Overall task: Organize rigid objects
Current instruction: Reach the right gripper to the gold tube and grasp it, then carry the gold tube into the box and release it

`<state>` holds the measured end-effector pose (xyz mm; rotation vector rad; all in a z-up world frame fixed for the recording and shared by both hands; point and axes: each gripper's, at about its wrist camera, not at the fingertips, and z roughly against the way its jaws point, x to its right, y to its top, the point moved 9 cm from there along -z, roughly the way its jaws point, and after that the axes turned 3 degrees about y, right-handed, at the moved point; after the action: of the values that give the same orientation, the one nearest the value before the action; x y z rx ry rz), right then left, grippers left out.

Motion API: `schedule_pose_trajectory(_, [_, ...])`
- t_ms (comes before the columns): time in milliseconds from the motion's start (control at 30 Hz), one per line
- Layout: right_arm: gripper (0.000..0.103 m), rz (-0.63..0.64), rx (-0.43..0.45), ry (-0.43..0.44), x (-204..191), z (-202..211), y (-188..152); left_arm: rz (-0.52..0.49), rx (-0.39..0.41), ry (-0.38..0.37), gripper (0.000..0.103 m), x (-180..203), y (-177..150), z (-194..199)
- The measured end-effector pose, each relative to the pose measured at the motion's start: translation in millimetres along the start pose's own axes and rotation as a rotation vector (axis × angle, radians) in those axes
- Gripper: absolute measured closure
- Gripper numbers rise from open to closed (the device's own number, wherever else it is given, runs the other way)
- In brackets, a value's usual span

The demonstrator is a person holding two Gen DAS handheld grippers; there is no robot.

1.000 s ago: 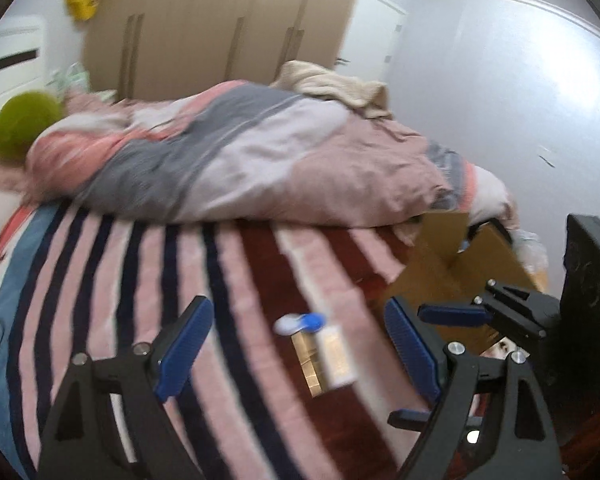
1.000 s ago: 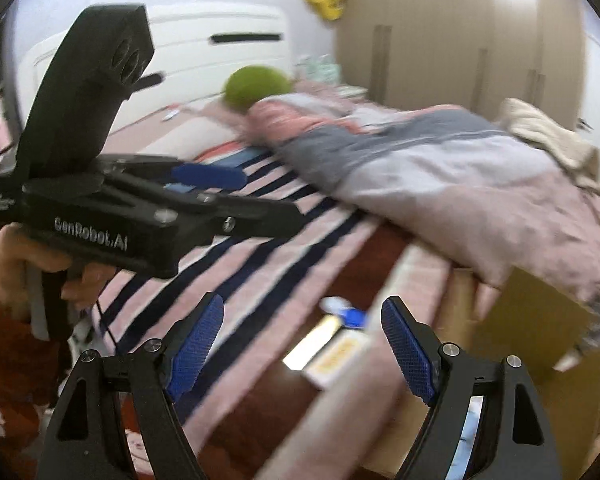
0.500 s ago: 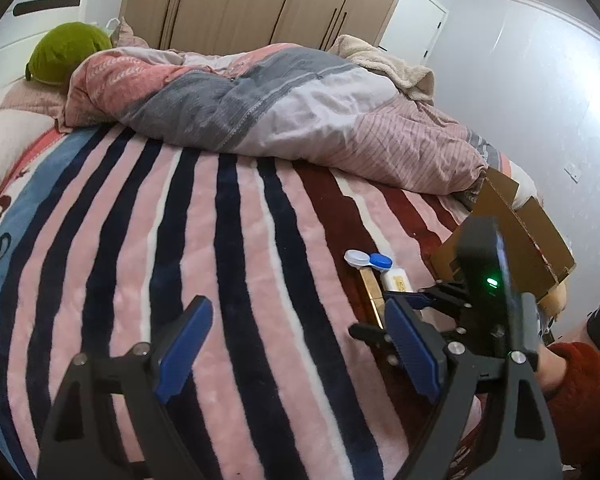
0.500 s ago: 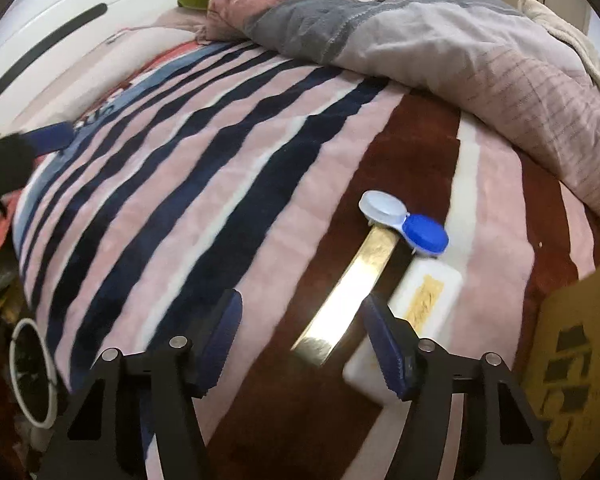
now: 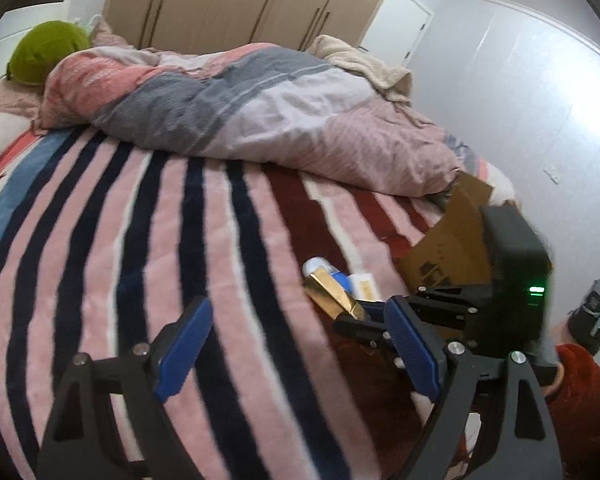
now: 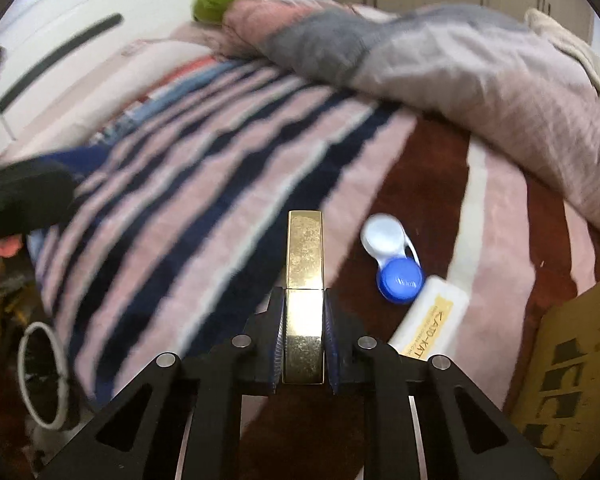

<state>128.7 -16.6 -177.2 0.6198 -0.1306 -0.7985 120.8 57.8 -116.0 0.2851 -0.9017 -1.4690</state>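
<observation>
Now right hand-held gripper [image 6: 304, 340] clenched on gold bar [image 6: 304, 264]; left hand-held gripper [image 5: 296, 344] released, empty.

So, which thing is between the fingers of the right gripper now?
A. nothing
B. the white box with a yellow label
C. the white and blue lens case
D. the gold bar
D: in the right wrist view the right gripper has its pads pressed on both sides of the gold bar, while the lens case and the white box lie apart on the blanket.

One gold bar [image 6: 304, 256], one contact lens case [image 6: 394, 256], one white box [image 6: 428, 326], one cardboard box [image 6: 572, 376]
</observation>
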Motion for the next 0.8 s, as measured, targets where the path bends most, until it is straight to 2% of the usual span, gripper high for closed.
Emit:
schedule_pose_trajectory(100, [0.09,0.043,0.052,0.029,-14.2,34.3,12.8,-0.02,0.01,-0.048,0.018,21.8,10.2,0.5])
schedule_pose_trajectory(167, [0.09,0.062,0.084,0.038,-19.5,55.0,20.6,-0.032,0.02,-0.102,0.025,42.2,20.1,0.6])
schedule_pose_trajectory(300, [0.09,0.062,0.151,0.049,-15.2,100.0,28.9,-0.029,0.039,-0.174,0.032,79.1,40.7,-2.4])
schedule_pose_trajectory(367, [0.09,0.051,0.185,0.038,-6.2,120.3,30.6,-0.042,0.038,-0.213,0.05,101.0,49.8,-8.0])
schedule_pose_trajectory(467, [0.09,0.02,0.213,0.001,14.6,141.8,29.2,-0.066,0.034,-0.251,0.063,130.9,59.8,-16.7])
schedule_pose_trajectory(567, [0.09,-0.036,0.22,-0.03,40.5,155.4,22.2,-0.103,0.014,-0.275,0.066,162.5,65.6,-31.9])
schedule_pose_trajectory(800, [0.09,-0.163,0.22,-0.109,107.1,185.5,-3.8,-0.173,-0.065,-0.322,0.066,231.4,69.3,-76.4])
